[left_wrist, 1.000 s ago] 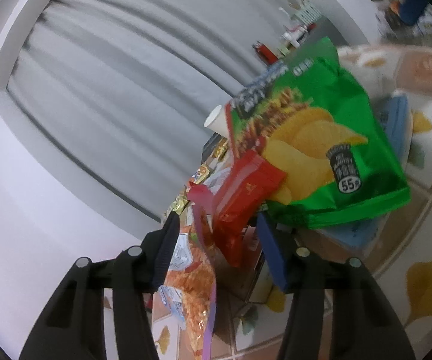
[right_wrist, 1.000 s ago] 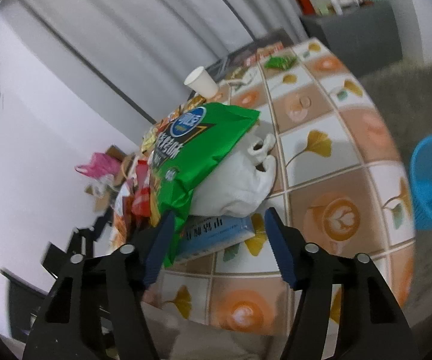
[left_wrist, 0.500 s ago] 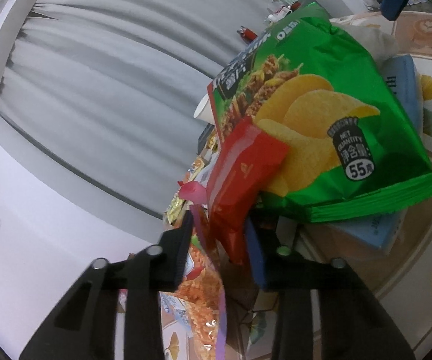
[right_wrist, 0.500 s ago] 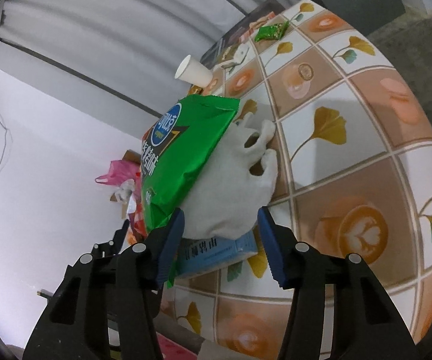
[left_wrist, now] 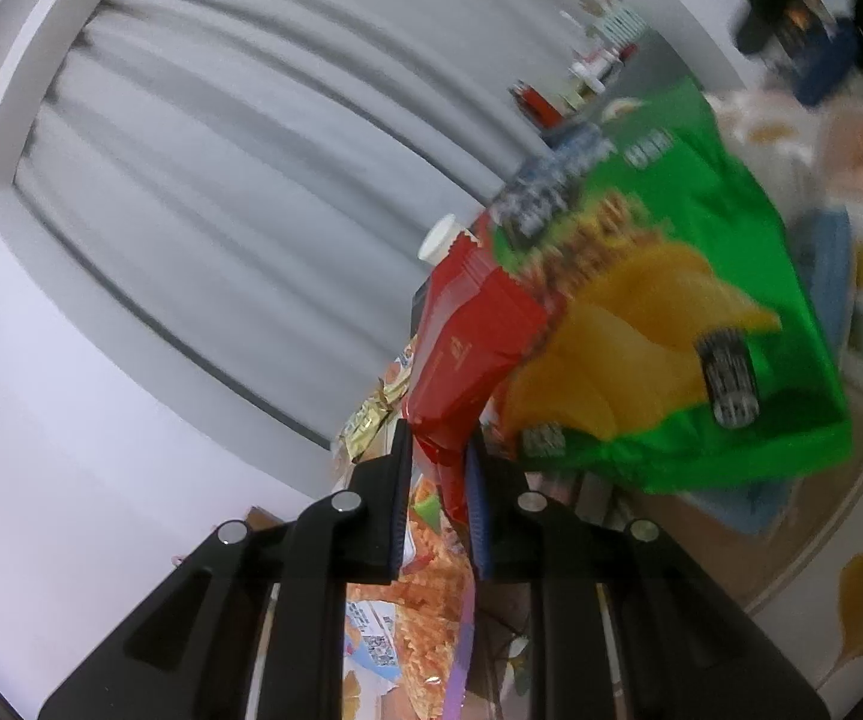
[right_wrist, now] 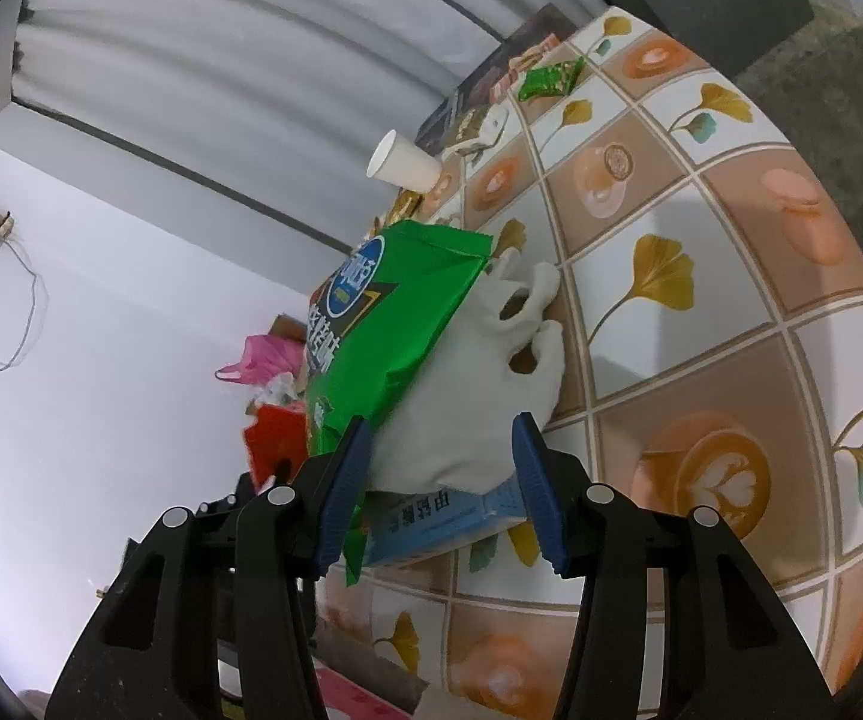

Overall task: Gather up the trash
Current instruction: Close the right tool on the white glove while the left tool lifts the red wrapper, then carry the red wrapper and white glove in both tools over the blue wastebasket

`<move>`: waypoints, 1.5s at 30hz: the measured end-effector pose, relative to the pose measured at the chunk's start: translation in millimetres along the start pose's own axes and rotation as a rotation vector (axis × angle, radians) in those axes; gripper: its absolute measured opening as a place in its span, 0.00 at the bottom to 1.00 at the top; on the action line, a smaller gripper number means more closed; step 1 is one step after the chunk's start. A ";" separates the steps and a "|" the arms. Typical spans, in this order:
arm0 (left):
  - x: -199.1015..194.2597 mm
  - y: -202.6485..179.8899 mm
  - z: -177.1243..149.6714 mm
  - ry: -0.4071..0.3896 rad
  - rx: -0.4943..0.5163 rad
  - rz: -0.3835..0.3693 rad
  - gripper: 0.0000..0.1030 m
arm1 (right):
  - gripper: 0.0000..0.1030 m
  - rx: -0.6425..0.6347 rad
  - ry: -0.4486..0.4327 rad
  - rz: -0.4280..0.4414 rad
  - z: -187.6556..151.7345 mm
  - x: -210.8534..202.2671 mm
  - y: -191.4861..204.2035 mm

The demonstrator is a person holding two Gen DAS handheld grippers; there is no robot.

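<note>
**Two grippers at a heap of snack wrappers**

Two grippers work at the same pile on a patterned table (right_wrist: 701, 252). In the left wrist view, the left gripper (left_wrist: 438, 468) sits low in the centre of the frame, its jaws pressed together on the lower end of a red packet (left_wrist: 467, 336) that rises toward the middle of the picture. To the right of the packet lies a large green chip bag (left_wrist: 689, 312), blurred, and under its lower edge shows part of a blue box (left_wrist: 833, 264). Below the fingers, at the bottom centre, an orange snack bag (left_wrist: 431, 618) lies flat. A white paper cup (left_wrist: 440, 240) peeks out above the red packet.

In the right wrist view, the right gripper (right_wrist: 440, 480) stands with its jaws apart at the lower centre, one finger on either side of a white plastic bag (right_wrist: 479, 396); whether the pads touch it cannot be told. The green chip bag (right_wrist: 389, 348) leans over the white bag from the left, and the blue box (right_wrist: 431, 519) lies beneath both. The paper cup (right_wrist: 401, 165) stands in the upper middle, and a small green wrapper (right_wrist: 551, 78) lies near the top of the frame.
</note>
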State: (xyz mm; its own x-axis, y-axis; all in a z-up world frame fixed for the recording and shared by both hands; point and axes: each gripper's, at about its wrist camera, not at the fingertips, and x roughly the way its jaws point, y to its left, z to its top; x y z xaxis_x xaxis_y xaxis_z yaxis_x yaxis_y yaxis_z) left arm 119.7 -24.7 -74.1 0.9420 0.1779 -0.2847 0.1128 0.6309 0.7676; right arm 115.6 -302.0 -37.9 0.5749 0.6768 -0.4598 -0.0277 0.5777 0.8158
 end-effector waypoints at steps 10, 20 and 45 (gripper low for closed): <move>-9.6 70.3 6.0 -0.007 -0.427 -0.140 0.16 | 0.47 -0.003 -0.012 -0.002 -0.8 -1.6 1.9; -13.6 87.1 -10.8 0.059 -0.615 -0.284 0.16 | 0.47 -0.001 0.060 -0.044 1.1 35.4 -7.8; -14.5 81.4 -12.0 0.056 -0.647 -0.361 0.16 | 0.02 -0.313 -0.095 -0.190 16.1 13.8 68.5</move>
State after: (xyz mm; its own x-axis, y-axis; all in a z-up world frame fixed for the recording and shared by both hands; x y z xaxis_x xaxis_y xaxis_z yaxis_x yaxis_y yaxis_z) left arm 111.5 33.2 -14.4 0.8621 -0.0970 -0.4973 0.1869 0.9732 0.1343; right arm 134.8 -260.5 17.2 0.6668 0.5075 -0.5458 -0.1536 0.8102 0.5657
